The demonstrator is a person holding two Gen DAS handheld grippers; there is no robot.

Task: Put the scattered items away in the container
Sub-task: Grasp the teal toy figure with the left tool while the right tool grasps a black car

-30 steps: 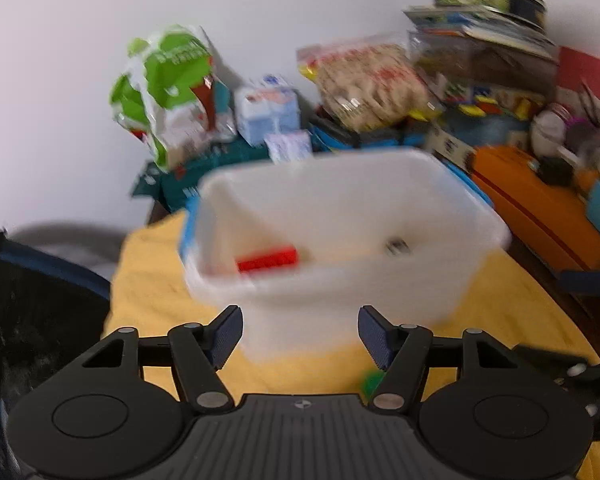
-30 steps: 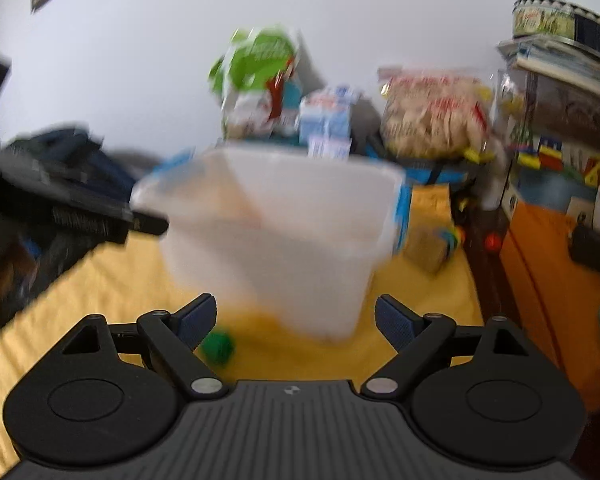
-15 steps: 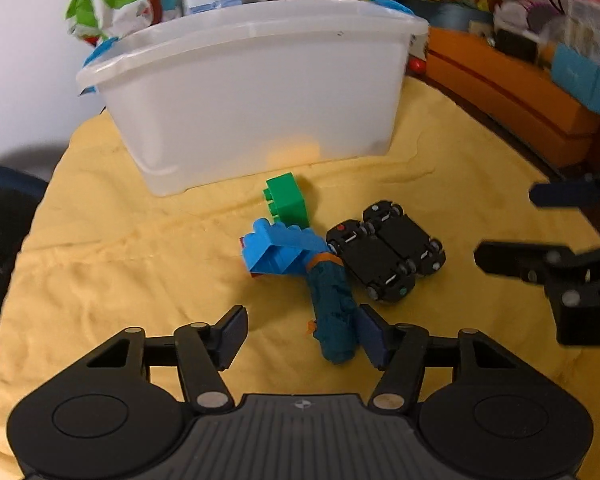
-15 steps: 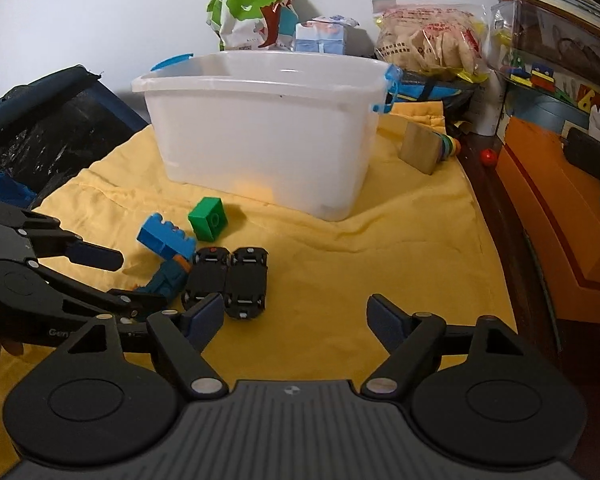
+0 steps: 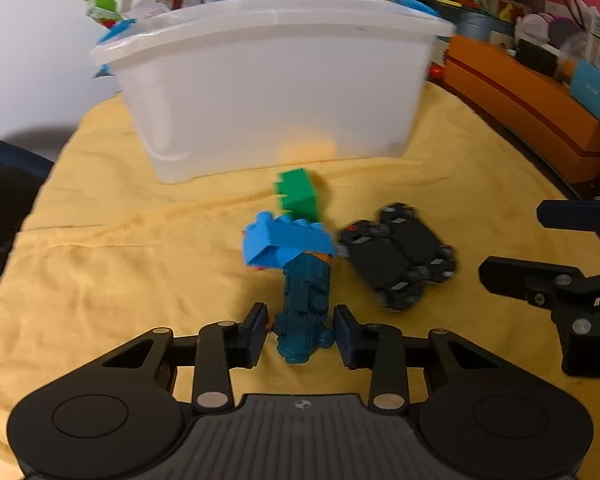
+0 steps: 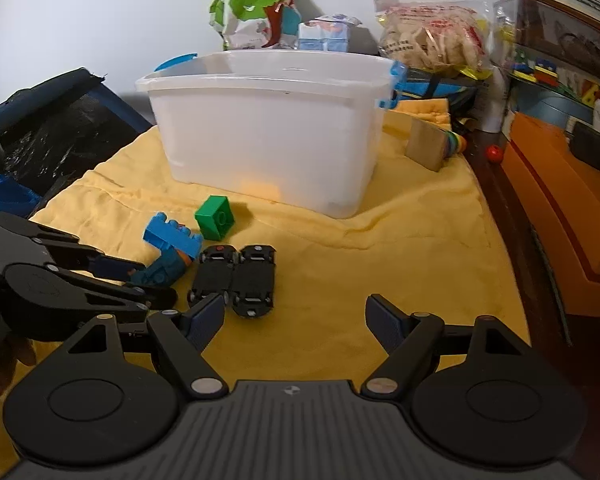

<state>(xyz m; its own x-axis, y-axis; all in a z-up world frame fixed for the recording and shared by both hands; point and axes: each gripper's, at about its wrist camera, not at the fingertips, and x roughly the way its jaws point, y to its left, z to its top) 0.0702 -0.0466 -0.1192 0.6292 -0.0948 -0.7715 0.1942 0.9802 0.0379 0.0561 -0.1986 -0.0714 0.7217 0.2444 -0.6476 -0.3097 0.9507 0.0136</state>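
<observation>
Covering the surface, yellow cloth (image 6: 412, 240), white wall (image 6: 100, 8), cluttered shelves (image 6: 560, 40) beside

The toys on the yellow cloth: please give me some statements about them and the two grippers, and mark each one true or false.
1. The teal toy lies between the fingers of the left gripper, whose jaws are closing. True.
2. The green block is inside the white container. False: it lies on the yellow cloth in front of it.
3. The right gripper holds a black toy car. False: its jaws are open and empty.
4. The two black cars lie side by side. True.
5. The blue block rests on the teal toy's far end. True.
</observation>
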